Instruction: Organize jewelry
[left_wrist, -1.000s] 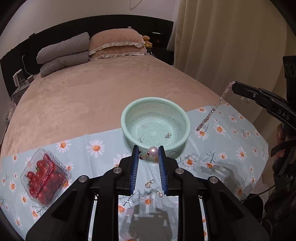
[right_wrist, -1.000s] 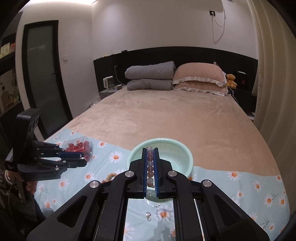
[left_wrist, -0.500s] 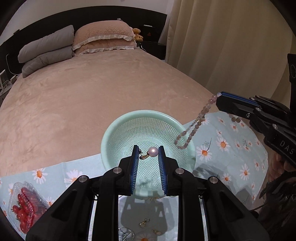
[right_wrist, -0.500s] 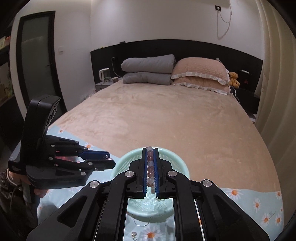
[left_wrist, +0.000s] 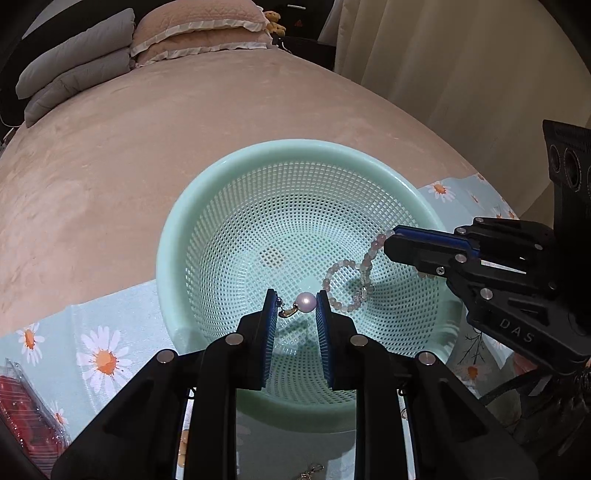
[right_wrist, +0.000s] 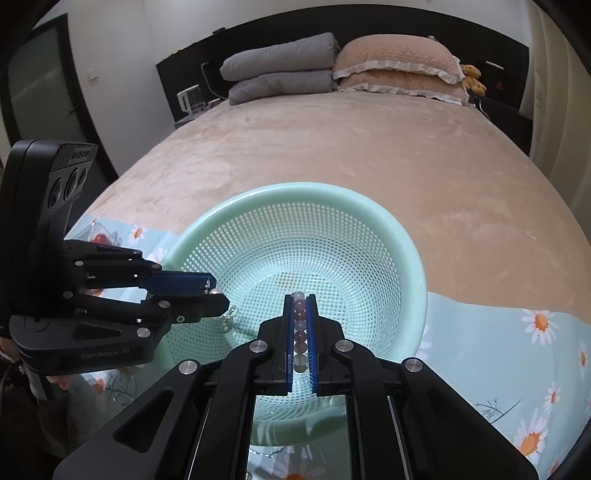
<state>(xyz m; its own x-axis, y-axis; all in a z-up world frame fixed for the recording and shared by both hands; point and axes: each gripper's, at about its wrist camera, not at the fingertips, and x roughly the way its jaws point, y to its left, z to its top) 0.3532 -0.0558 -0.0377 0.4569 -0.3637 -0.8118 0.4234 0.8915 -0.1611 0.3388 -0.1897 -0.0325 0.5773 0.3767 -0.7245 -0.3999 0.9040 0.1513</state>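
A mint green mesh basket (left_wrist: 192, 206) (right_wrist: 413, 258) sits on the daisy cloth on the bed. My left gripper (left_wrist: 296, 306) is shut on a pearl earring (left_wrist: 306, 302) with a gold hook and holds it over the basket's near side; it also shows in the right wrist view (right_wrist: 216, 290). My right gripper (right_wrist: 299, 306) is shut on a pink and grey bead bracelet (right_wrist: 300, 332). In the left wrist view the right gripper (left_wrist: 395, 236) comes in from the right and the bracelet (left_wrist: 347, 280) hangs down in a loop inside the basket.
A clear box of cherry tomatoes (left_wrist: 22, 410) lies at the left on the daisy cloth (left_wrist: 99, 350). A small gold piece (left_wrist: 310, 472) lies on the cloth near me. Pillows (right_wrist: 391, 66) and a folded grey duvet (right_wrist: 280, 77) are at the head of the bed.
Both grippers have moved forward and down over the basket. The bead bracelet now hangs inside the basket instead of beside it. Both grips are unchanged.
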